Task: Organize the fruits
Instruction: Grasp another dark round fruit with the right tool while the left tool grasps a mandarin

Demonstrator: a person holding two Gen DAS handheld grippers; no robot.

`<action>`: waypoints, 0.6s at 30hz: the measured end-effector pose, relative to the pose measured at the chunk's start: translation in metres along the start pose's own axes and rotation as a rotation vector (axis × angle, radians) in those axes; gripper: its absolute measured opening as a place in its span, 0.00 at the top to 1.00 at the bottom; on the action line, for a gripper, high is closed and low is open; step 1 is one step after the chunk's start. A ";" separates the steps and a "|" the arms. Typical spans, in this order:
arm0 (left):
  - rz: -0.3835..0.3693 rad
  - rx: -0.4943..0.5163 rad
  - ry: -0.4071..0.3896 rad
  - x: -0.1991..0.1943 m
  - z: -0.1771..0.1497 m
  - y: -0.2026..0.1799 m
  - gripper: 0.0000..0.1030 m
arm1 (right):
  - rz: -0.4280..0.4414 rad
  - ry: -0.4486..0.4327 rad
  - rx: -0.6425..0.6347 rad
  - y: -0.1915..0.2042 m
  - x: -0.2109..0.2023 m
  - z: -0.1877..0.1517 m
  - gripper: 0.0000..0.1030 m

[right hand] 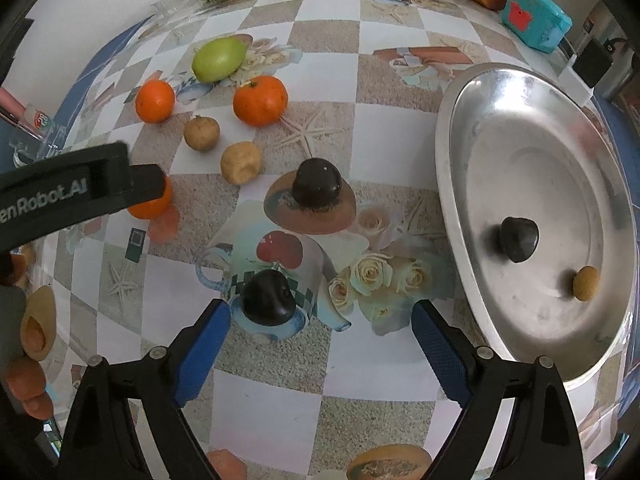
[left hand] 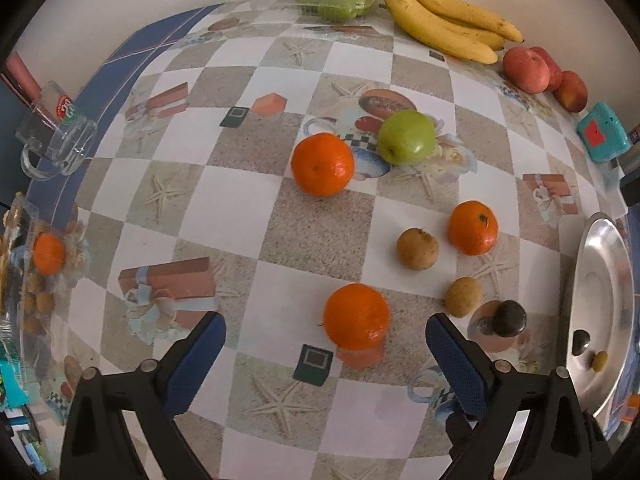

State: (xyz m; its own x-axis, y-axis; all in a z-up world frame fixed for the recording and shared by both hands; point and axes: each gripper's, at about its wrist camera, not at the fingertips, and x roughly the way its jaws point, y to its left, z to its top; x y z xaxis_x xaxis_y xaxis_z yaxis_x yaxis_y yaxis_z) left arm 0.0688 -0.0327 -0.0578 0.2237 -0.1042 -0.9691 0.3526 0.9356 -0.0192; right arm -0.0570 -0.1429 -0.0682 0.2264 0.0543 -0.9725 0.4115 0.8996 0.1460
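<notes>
My left gripper points down at the checked tablecloth and is open, with an orange lying between its blue fingers, untouched. Two more oranges, a green apple and two small brown fruits lie beyond it. My right gripper is open too. A dark plum-like fruit sits between its fingers, close to the left one. A second dark fruit lies further ahead. The metal plate at the right holds one dark fruit and one brown fruit.
Bananas, peaches and a clear box of green apples line the far wall. A teal box stands at the right, a glass mug at the left edge. The left gripper's black body crosses the right wrist view.
</notes>
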 end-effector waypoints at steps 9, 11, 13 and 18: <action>-0.024 -0.007 -0.003 0.007 0.003 -0.010 0.28 | 0.048 -0.009 -0.042 0.015 0.001 0.001 0.47; -0.017 -0.008 0.002 0.010 0.004 -0.007 0.33 | 0.043 -0.011 -0.050 0.019 0.001 0.001 0.54; -0.014 -0.008 0.006 0.012 0.003 -0.007 0.43 | 0.042 -0.013 -0.057 0.022 0.002 0.002 0.56; -0.048 -0.012 0.005 0.012 0.003 -0.010 0.58 | 0.050 -0.017 -0.059 0.022 0.002 0.003 0.62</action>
State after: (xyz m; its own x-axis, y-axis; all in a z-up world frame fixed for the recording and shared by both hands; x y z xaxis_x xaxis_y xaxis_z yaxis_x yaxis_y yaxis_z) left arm 0.0708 -0.0440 -0.0685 0.2025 -0.1478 -0.9681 0.3521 0.9334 -0.0689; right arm -0.0445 -0.1243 -0.0666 0.2607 0.0925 -0.9610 0.3467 0.9200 0.1826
